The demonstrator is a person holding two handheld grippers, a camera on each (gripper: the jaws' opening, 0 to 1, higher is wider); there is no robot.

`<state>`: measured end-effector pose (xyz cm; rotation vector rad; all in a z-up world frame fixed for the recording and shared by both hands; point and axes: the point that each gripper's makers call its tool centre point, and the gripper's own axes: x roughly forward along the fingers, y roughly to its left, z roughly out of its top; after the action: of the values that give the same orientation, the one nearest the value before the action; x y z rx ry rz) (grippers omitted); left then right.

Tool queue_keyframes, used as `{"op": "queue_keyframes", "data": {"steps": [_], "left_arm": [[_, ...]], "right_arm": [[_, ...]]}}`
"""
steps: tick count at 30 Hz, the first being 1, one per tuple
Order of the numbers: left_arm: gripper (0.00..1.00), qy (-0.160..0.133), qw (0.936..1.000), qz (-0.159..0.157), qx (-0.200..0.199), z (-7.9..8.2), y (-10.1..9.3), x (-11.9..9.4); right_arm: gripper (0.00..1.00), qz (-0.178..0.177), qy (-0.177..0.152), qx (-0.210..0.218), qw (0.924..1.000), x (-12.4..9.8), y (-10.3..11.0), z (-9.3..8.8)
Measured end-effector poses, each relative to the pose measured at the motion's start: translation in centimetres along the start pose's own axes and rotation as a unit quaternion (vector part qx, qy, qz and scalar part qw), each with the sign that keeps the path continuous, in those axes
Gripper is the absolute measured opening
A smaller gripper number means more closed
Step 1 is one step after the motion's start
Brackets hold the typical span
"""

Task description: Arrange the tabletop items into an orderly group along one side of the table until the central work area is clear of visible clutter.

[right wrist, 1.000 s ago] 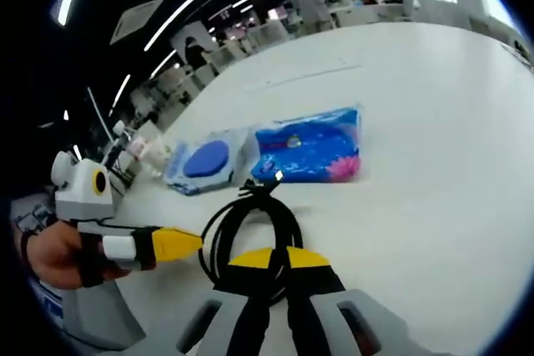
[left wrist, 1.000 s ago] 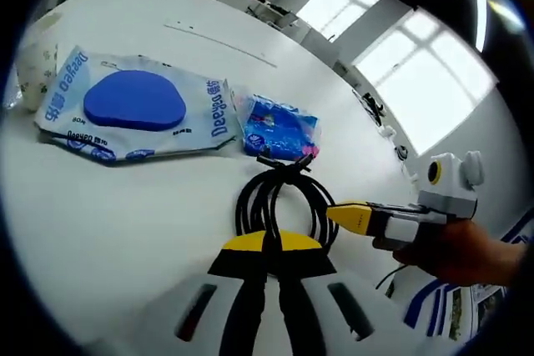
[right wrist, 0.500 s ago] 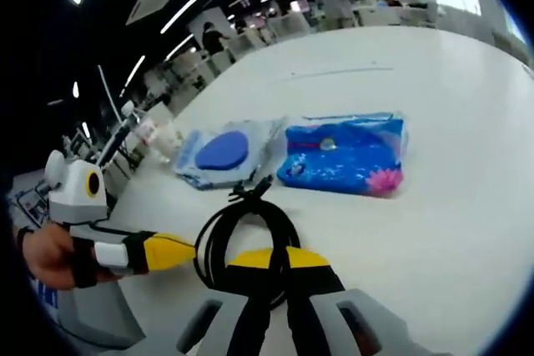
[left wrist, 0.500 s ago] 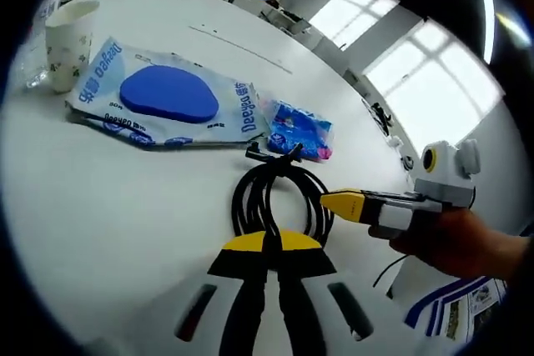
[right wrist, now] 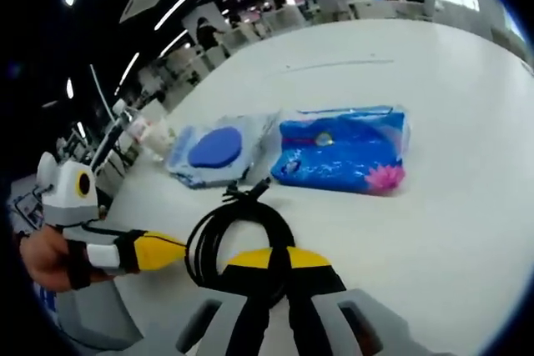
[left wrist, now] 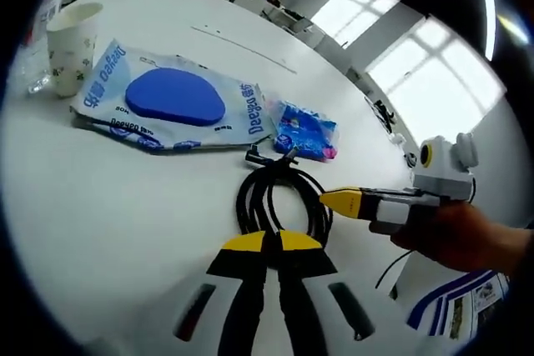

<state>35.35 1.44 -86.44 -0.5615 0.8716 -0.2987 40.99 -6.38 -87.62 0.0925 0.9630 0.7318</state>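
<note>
1. Left gripper (left wrist: 265,243): jaws pressed together, yellow tips meeting at the near edge of the black cable coil (left wrist: 281,202). It looks pinched on the coil, though the contact itself is hidden.
2. Right gripper (right wrist: 279,260): jaws likewise together at the coil's near rim; a grip is likely, but I cannot tell for sure.
3. Both tips sit at the same coil, probably to shift it as one bundle without unwinding.
4. Coil: glossy black loops, tied, plug end at 12 o'clock.
5. Wipes pack (left wrist: 171,106) at 10 o'clock, small blue packet (left wrist: 307,131) just beside it, paper cup (left wrist: 71,35) farther left, all on the white table (left wrist: 100,206).
</note>
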Motion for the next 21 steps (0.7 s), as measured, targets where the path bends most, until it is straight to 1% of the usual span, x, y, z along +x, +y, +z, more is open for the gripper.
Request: {"op": "queue_keyframes", "data": {"steps": [3,4,8,12,16,18,20,21], "left_arm": [[0.00,0.008,0.9999,0.005,0.009,-0.1,0.5,-0.3],[0.00,0.008,0.9999,0.004,0.009,0.0,0.7,-0.4],[0.02,0.007,0.9998,0.001,0.018,0.5,1.1,-1.0],[0.04,0.000,0.9996,0.001,0.030,1.1,1.7,-2.0],[0.05,-0.018,0.9980,0.015,0.058,2.5,3.5,-4.4],[0.07,-0.025,0.9975,0.019,0.064,3.1,4.7,-5.7],[0.09,-0.039,0.9965,0.029,0.068,4.1,6.0,-7.3],[0.10,-0.042,0.9963,0.030,0.069,4.2,6.2,-7.7]], "right_arm": [[0.04,0.001,-0.002,0.002,1.0000,0.1,-0.4,0.2],[0.04,-0.001,-0.002,0.001,1.0000,-0.2,-0.1,0.1],[0.07,-0.003,-0.005,0.003,1.0000,-0.6,-0.3,0.4],[0.07,-0.006,-0.011,-0.005,0.9999,-1.1,-0.2,0.3],[0.07,-0.009,-0.022,-0.030,0.9993,-2.4,0.0,0.5],[0.08,-0.011,-0.024,-0.034,0.9991,-3.5,-0.1,0.8],[0.10,-0.016,-0.031,-0.042,0.9985,-4.2,-0.6,1.1],[0.11,-0.015,-0.034,-0.048,0.9982,-4.6,-0.7,1.4]]}}
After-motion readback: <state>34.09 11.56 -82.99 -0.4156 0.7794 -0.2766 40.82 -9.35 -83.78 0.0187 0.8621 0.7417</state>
